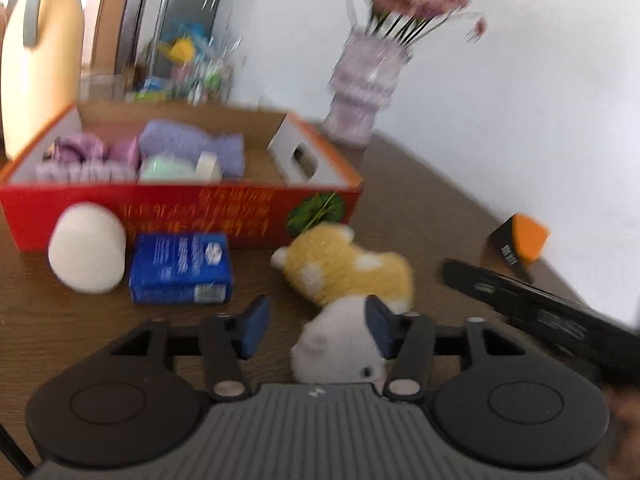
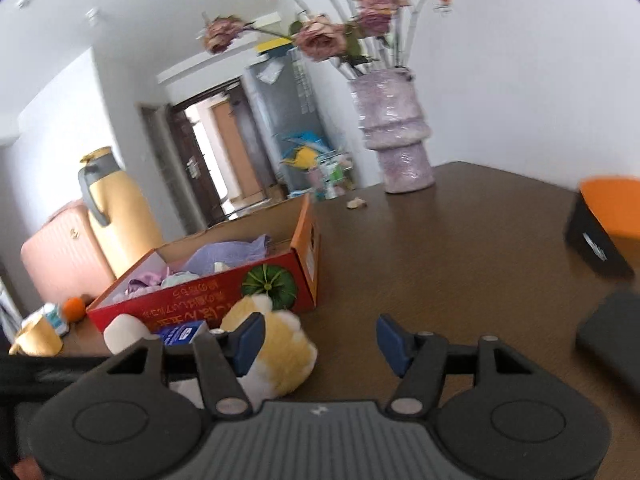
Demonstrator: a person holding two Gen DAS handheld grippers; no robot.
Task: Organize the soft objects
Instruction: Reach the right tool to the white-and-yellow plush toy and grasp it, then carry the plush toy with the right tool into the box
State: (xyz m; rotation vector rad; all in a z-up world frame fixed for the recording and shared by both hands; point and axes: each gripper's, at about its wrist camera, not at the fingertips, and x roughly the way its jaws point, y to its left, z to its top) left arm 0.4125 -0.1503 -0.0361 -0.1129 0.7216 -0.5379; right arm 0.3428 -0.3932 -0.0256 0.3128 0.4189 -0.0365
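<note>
here the plush dog (image 1: 344, 280) lies on its side on the brown table (image 1: 400, 208), just in front of the red box (image 1: 180, 216), long axis running from near the box toward the left gripper (image 1: 316, 328), white head nearest. that gripper's jaws stand wide, its right pad touching the head. the right gripper (image 2: 320, 340) is spread open, empty.

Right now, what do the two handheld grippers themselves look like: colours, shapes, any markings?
Both look alike. The left gripper has two blue pads on black linkage arms with silver pivot pins, two round black discs at the sides, and a ribbed grey centre plate bearing a small white logo. The right gripper shows the same build. No cables or sleeves are visible; a sliver of skin shows at each frame's edge.
</note>
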